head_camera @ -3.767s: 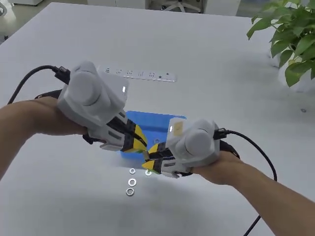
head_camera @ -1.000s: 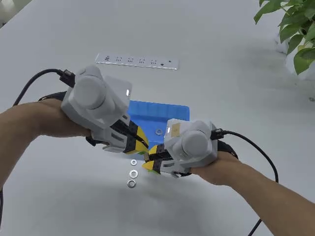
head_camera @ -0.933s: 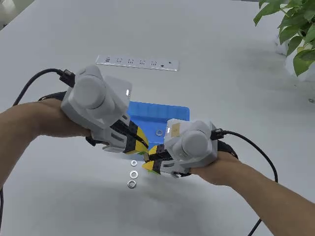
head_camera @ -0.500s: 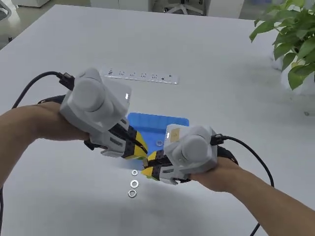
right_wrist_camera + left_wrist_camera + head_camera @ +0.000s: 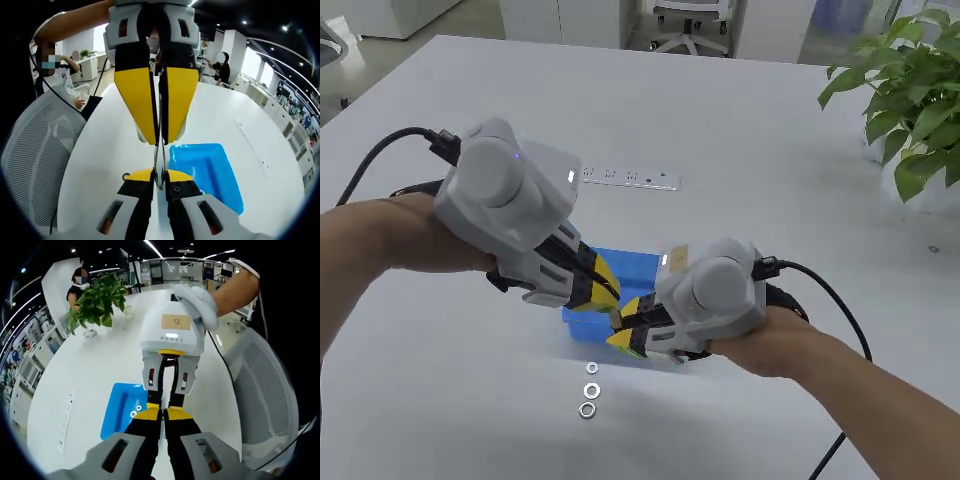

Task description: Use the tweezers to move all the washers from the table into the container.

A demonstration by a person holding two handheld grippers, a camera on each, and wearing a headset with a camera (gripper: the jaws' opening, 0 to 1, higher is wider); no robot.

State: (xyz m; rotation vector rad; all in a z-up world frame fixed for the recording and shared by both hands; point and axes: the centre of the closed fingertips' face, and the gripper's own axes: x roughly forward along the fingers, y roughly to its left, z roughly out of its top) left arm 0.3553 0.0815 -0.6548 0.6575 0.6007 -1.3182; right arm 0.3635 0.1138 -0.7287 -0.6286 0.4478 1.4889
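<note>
The tweezers were gripped between the closed fingers of the left gripper and also between the closed fingers of the right gripper. The two were held tip to tip over the blue container. Three washers were seen in a row on the worktop, near the container. In the left gripper view, two others were seen inside it.

3 washers lie near the tips of the left gripper and right gripper, which share 1 pair of tweezers. Beyond them are 1 blue container, 1 power strip and 1 plant.
</note>
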